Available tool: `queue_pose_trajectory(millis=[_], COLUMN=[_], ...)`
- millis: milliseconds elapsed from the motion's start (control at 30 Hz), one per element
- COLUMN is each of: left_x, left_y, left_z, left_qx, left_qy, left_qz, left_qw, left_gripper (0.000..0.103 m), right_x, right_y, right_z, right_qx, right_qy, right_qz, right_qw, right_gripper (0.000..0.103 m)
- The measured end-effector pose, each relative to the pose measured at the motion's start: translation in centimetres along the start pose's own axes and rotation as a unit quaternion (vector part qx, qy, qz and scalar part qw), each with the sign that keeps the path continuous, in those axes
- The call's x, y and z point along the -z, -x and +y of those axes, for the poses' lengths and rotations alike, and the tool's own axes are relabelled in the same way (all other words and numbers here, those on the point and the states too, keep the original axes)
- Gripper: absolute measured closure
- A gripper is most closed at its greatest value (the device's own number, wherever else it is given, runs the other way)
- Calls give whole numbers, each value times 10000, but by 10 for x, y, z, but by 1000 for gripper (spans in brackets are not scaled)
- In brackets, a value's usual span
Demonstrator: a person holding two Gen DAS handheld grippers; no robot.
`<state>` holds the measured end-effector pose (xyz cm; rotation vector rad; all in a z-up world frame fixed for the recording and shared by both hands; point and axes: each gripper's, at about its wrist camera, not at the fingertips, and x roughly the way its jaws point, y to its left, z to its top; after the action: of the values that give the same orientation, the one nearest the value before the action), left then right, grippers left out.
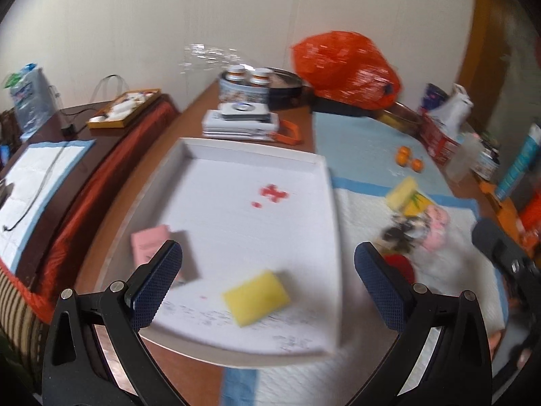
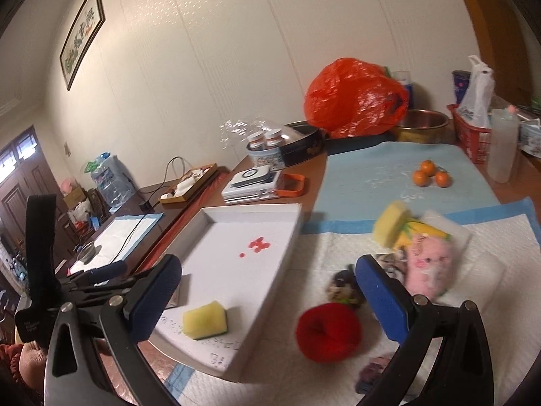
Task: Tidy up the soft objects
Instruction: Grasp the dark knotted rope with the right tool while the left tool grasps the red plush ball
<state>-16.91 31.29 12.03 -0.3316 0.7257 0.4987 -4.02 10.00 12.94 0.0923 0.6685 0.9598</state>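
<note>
Left gripper [image 1: 267, 280]: two black, angular linkage arms, each pierced by a triangular cut-out and fastened with round silver pivot screws. Its fingers [image 1: 159, 280] carry dark blue pads with a fine diamond-grid texture.

Right gripper [image 2: 270, 297]: the same black skeletal frame with silver screw heads at the pivots; its pads [image 2: 382, 301] are a brighter blue and look smooth, partly blurred.

Seen from the right wrist view, the left tool's body is a black block with small white lettering, too small to read, crossed by a broad black strap. A patch of red-brown fabric lies below it at the frame's edge.
</note>
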Motion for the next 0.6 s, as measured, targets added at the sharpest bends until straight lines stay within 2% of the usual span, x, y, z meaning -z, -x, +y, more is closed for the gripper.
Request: queue_pose_trajectory(millis=[167, 400, 600], left_x=[35, 74, 80], left_y=[-6, -22, -21], left_z=[-52, -91, -99], left_qx=[652, 658, 593], left_qy=[-533, -979, -1032], left_qz=[385, 717, 712], left_qw=[9957, 9904, 9903], left_gripper=[0, 0, 0], right_x=[6, 31, 56], right_y=[29, 48, 41], right_z=[-42, -101, -120], right_qx=[345, 926, 1026], right_qy=[-233, -561, -286], right_qz=[-209, 22, 694], right_qw=[9989, 9941, 9919], right_gripper=[0, 0, 0])
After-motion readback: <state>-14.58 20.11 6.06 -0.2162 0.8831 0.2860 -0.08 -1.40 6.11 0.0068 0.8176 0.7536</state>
